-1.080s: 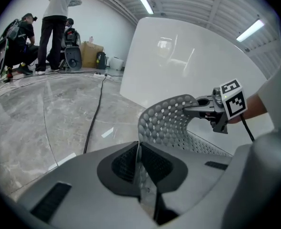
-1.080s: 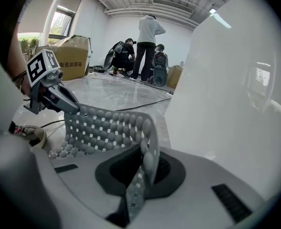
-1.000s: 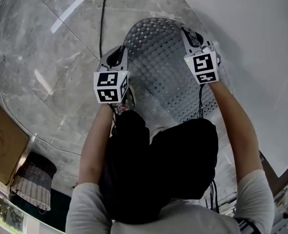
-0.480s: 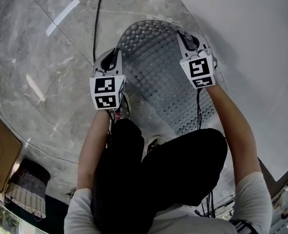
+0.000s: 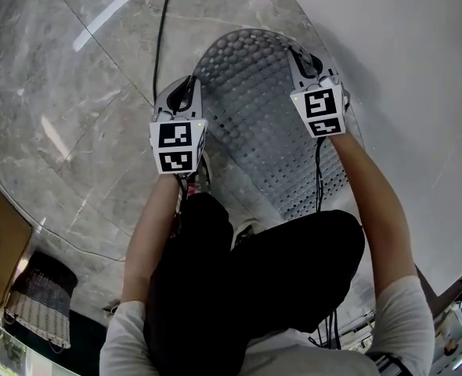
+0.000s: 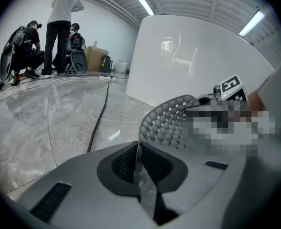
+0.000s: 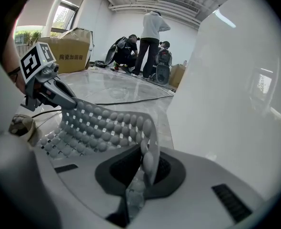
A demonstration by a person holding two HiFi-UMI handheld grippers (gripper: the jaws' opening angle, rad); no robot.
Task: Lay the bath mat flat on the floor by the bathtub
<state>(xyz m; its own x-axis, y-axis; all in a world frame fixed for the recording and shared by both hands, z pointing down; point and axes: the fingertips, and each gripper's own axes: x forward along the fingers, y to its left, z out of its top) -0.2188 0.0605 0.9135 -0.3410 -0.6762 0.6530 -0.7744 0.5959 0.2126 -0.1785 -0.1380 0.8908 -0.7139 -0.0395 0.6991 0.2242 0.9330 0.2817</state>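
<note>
Glossy grey marble floor spreads under me, mirroring ceiling strip lights. A black cable crosses it. Cardboard boxes sit below a bright window; people gather at the floor's far edge.

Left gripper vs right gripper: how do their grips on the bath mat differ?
The left gripper holds the bath mat's left edge, on the open marble floor side; the right gripper holds the right edge, next to the white bathtub wall. The right gripper sits farther along the mat, nearer its rounded end, than the left gripper. Shared: both are shut on the mat's edge.
</note>
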